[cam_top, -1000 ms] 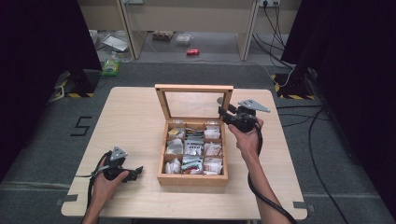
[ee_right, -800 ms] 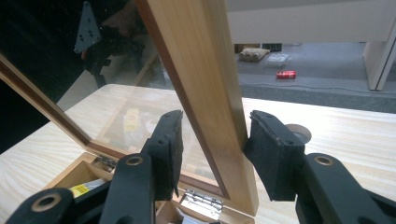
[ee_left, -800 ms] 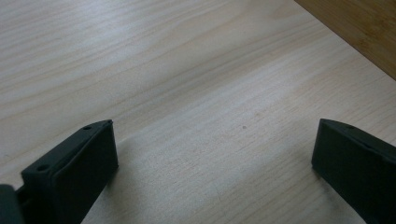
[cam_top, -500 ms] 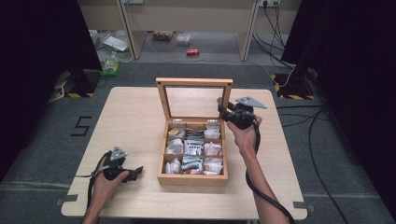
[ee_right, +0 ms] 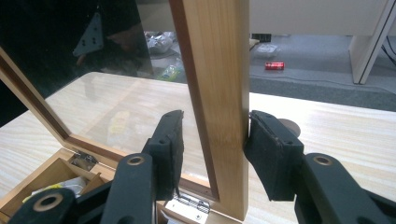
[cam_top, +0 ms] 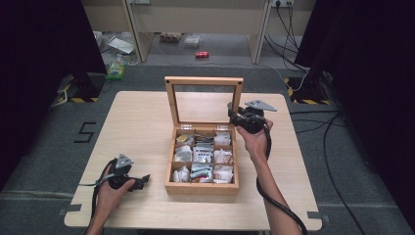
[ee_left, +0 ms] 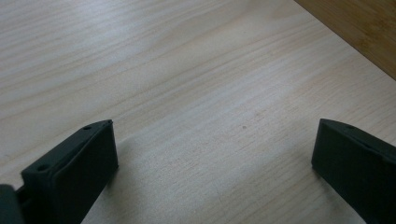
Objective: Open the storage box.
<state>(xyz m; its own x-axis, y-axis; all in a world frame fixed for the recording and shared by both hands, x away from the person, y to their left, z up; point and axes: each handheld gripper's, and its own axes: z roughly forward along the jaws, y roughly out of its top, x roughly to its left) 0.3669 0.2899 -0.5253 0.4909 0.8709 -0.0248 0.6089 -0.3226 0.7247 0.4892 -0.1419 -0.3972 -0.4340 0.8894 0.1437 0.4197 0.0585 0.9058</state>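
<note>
A wooden box (cam_top: 201, 166) with a glass-paned lid (cam_top: 204, 100) stands open at the middle of the pale worktop (cam_top: 137, 127); the lid is raised close to upright on small metal hinges (ee_right: 187, 204) along its rear edge. The right tongs (cam_top: 234, 113), held in the person's right hand (cam_top: 254, 139), are at the lid's right-hand frame post, above the box's rear right corner. In the right gripper view the post (ee_right: 215, 93) rises between the two black jaws: the jaw on the outer side presses against the wood, while the jaw on the glass side appears to stand a little off it, though the angle leaves that contact uncertain. The right tongs (ee_right: 212, 142) are thus closed to roughly the width of the post. Below and to the left of these tongs, the box's compartments hold small packets (cam_top: 203, 155), seemingly sachets. The left tongs (cam_top: 142, 180), in the person's left hand (cam_top: 110, 188), lie low over the worktop, just left of the box's front left corner. In the left gripper view the left tongs (ee_left: 212, 158) are spread wide over bare worktop (ee_left: 187, 84), gripping nothing, with the box's side (ee_left: 359, 28) beyond them at upper right.
</note>
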